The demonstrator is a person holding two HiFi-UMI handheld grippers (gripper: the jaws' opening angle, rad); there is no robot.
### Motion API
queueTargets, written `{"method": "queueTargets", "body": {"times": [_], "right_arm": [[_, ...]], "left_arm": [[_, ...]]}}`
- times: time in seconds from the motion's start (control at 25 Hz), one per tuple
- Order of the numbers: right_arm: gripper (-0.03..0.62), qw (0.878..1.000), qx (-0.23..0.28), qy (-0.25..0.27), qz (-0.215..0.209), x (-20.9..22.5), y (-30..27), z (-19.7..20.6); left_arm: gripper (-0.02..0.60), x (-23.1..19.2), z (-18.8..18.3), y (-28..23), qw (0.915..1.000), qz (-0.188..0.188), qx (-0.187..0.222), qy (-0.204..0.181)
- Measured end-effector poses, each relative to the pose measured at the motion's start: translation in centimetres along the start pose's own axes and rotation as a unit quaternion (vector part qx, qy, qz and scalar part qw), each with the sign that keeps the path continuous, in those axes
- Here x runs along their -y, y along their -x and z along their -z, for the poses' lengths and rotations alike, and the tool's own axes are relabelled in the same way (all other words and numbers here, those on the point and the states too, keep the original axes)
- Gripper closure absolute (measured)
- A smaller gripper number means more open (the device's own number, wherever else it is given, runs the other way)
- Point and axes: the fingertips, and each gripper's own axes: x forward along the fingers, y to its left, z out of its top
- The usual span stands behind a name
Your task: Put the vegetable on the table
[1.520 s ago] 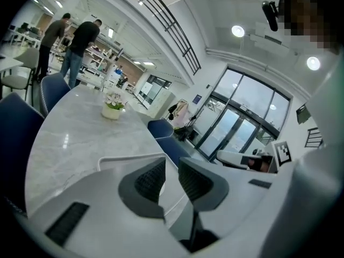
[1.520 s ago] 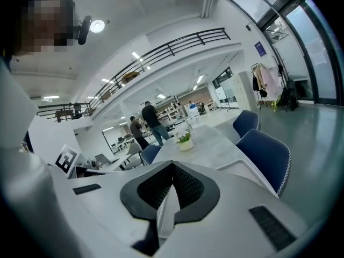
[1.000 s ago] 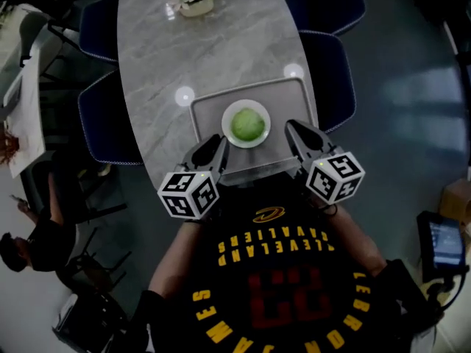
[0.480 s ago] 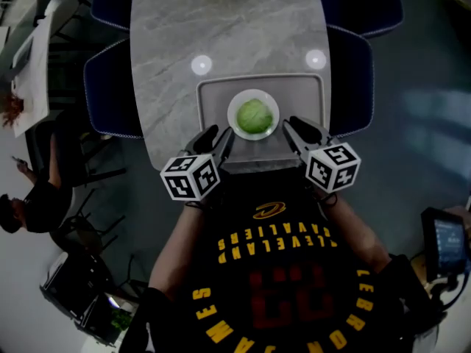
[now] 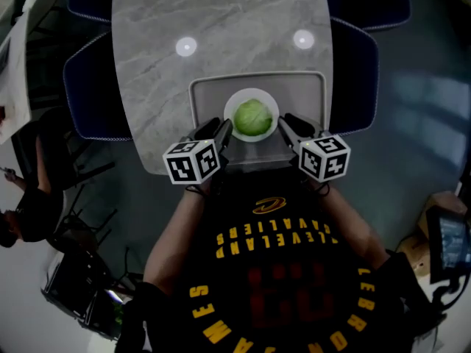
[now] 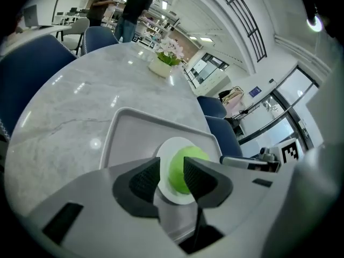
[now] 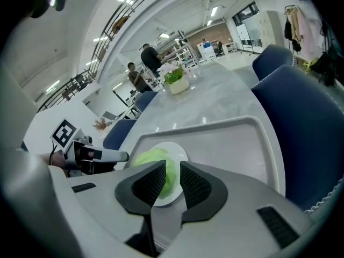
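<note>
A green round cabbage point(image 5: 252, 117) lies on a white plate point(image 5: 229, 109) in a grey tray point(image 5: 302, 94) at the near end of the marble table point(image 5: 221, 20). My left gripper point(image 5: 219, 129) is just left of the plate and my right gripper point(image 5: 288, 123) just right of it. In the left gripper view the jaws of the left gripper point(image 6: 172, 168) are closing with a gap and nothing between them; the cabbage point(image 6: 191, 153) lies beyond. The right gripper point(image 7: 172, 171) shows a narrow gap, empty, with the cabbage point(image 7: 153, 157) ahead.
Blue chairs point(image 5: 88, 87) point(image 5: 357, 57) stand at both sides of the table. A flower pot point(image 6: 164, 63) sits at its far end, and people point(image 6: 134, 9) stand beyond. A seated person point(image 5: 29, 204) is at the left and a tablet point(image 5: 449, 241) at the right.
Both grippers have come forward and inward, so that their tips now flank the plate over the tray. The right gripper's jaws look narrower than a second ago.
</note>
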Motion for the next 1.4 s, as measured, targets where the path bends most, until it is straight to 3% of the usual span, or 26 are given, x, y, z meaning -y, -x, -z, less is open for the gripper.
{"method": "queueTargets", "body": {"times": [0.36,0.72,0.88,0.96,1.08,1.2,1.4], "right_arm": [[0.507,0.998,-0.049,-0.026,0.017,1.4,-2.6,2.4],[0.507,0.996,-0.054,-0.060,0.027,2.0,-3.1,2.8],[0.509,0.995,-0.061,-0.080,0.012,1.9,-3.4,3.3],[0.540,0.994,-0.057,-0.096,0.001,2.0,-3.4,3.4],[0.548,0.990,-0.055,-0.128,-0.020,2.0,-3.5,3.2],[0.554,0.985,-0.059,-0.160,-0.037,2.1,-3.8,3.0],[0.554,0.985,-0.070,-0.156,-0.035,2.3,-4.0,2.8]], "left_arm": [[0.442,-2.2,2.0,-2.4,0.9985,-0.004,-0.052,0.018],[0.442,-2.0,2.6,-3.0,0.9965,0.012,-0.078,0.029],[0.479,-1.9,3.3,-3.0,0.9952,0.015,-0.091,0.033],[0.532,-1.9,3.7,-3.1,0.9936,0.023,-0.097,0.054],[0.540,-1.7,3.7,-3.3,0.9893,0.049,-0.098,0.096],[0.543,-1.9,3.7,-3.5,0.9871,0.058,-0.105,0.106],[0.545,-2.0,3.6,-3.7,0.9831,0.052,-0.112,0.135]]}}
